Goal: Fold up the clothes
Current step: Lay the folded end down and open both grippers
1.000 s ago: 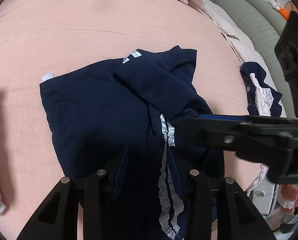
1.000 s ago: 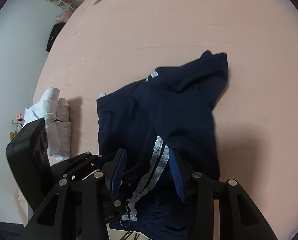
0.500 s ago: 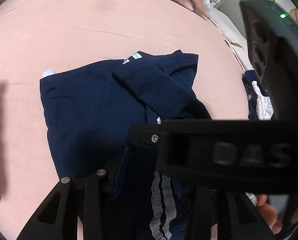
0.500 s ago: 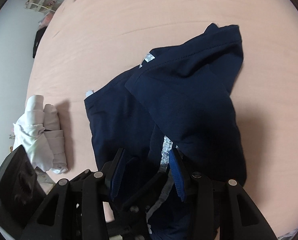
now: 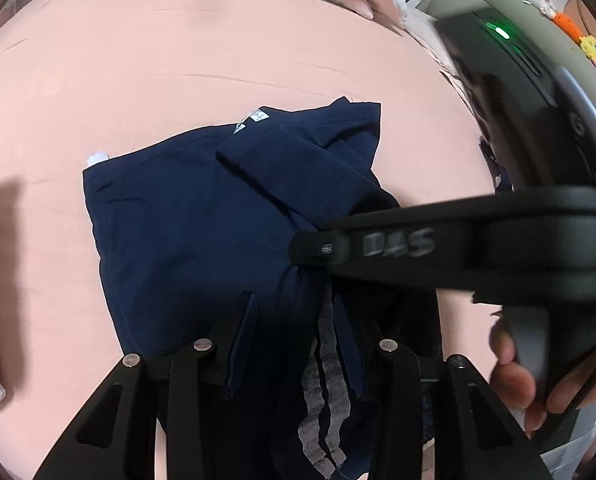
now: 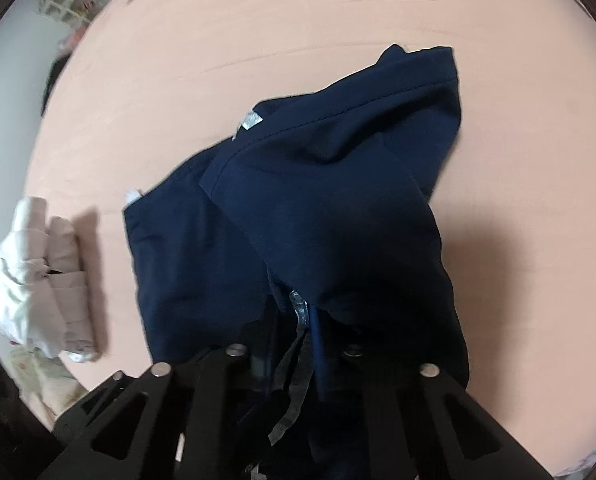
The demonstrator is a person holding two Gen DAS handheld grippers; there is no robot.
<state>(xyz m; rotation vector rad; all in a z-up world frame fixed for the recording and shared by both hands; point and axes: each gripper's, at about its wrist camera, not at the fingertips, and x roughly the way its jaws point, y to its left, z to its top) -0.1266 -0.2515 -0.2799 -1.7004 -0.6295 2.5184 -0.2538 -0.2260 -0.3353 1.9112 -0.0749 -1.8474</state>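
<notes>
On the pink bed (image 5: 177,60), navy garment (image 5: 185,240) lies part-folded: one flap doubled over the middle, striped near end bunched and lifted, so folds remain. White clothes bundle (image 6: 37,280) sits beside it. Left gripper (image 5: 293,340): fingers apart around the striped fabric, no pinch visible. Right gripper (image 6: 293,344): fingers closed on the striped edge. Since a second ago, right gripper has swung across the left view and closed in; stripes mostly hidden.

Soft even light, fisheye-bent edges, right view perhaps slightly motion-blurred.
</notes>
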